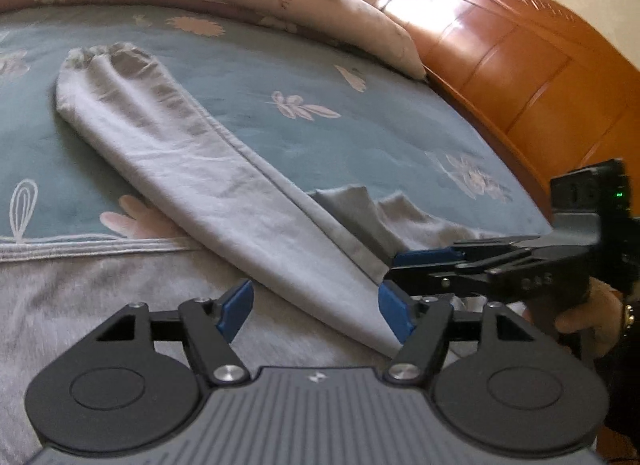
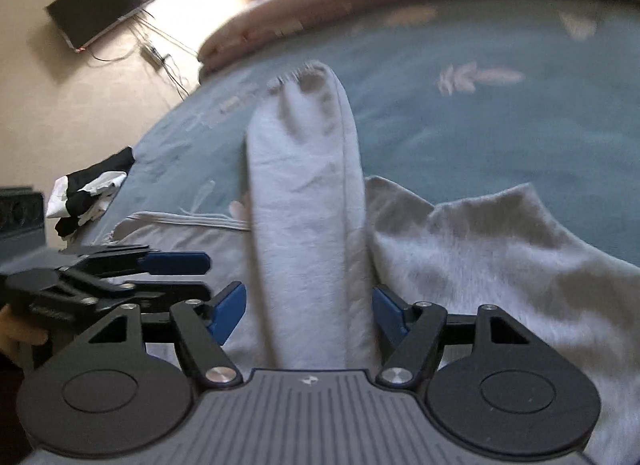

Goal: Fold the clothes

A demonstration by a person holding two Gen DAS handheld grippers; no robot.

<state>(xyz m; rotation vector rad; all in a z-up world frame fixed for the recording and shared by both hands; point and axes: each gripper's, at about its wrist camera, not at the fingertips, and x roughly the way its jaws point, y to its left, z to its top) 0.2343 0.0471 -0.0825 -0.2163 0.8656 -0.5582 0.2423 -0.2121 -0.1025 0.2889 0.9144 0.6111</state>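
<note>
We hold two grippers over a bed (image 1: 360, 77) with a blue flowered cover. Our left gripper (image 1: 316, 315) has its blue-padded fingers (image 1: 236, 311) spread wide apart, gripping nothing. A long pale grey sleeve (image 1: 192, 153) runs from between those fingers away and to their left, lying flat on the bed, its cuff (image 1: 104, 55) at the far end. Just right of the fingers, our right gripper (image 1: 416, 265) reaches in sideways, held by a hand (image 1: 592, 321).

From the right gripper's (image 2: 308, 315) camera, its fingers (image 2: 226, 313) are also spread open, and the same sleeve (image 2: 304, 193) passes between them and stretches straight ahead. This view is blurred, so we cannot tell whether the pads touch the cloth. The rest of the grey garment (image 2: 500, 257) lies rumpled to the right of the fingers; the left gripper (image 2: 176, 273) sits close to their left.
</note>
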